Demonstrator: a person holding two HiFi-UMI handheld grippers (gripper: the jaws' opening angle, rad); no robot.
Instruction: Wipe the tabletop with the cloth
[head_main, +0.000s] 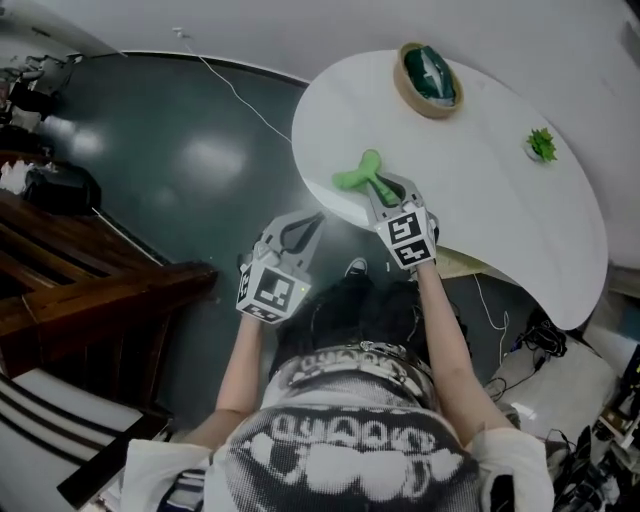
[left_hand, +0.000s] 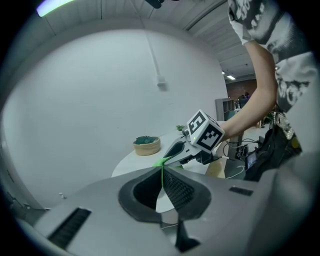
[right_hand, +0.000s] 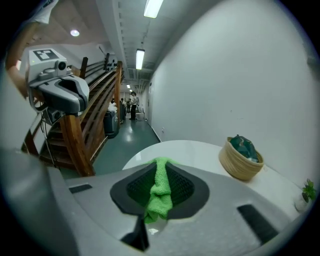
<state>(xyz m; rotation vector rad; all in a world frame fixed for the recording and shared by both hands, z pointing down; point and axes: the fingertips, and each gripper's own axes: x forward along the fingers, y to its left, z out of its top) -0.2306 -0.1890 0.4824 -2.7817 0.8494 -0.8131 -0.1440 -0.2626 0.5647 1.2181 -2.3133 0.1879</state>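
The head view shows the whole layout. The right gripper (head_main: 386, 190) is at the near edge of the white desk (head_main: 480, 200), and its jaws are clamped on a green cloth (head_main: 358, 178). The cloth's free end lies on the desk just inside that edge. The left gripper (head_main: 302, 230) hangs off the desk over the dark floor (head_main: 190, 160), beside the right one and apart from it.

A basket (head_main: 428, 80) sits near the far edge of the desk. A small plant (head_main: 541, 145) stands toward the right edge.

The right gripper view shows the grip up close. The cloth (right_hand: 159, 192) is bunched into a strip and pinched between the two pads. It also shows a wooden staircase (right_hand: 95, 115) and a corridor, which the head view cuts off, and the basket (right_hand: 241, 160) holds something dark green that I cannot identify.

The left gripper view shows its own jaws together with nothing between them. Beyond them the right gripper (left_hand: 171, 154) reaches over the desk edge (left_hand: 131, 164). Only a sliver of the cloth (left_hand: 162, 162) shows there, with the rest hidden behind the jaws. The person's forearm (left_hand: 262, 90) runs off the top right of that view.
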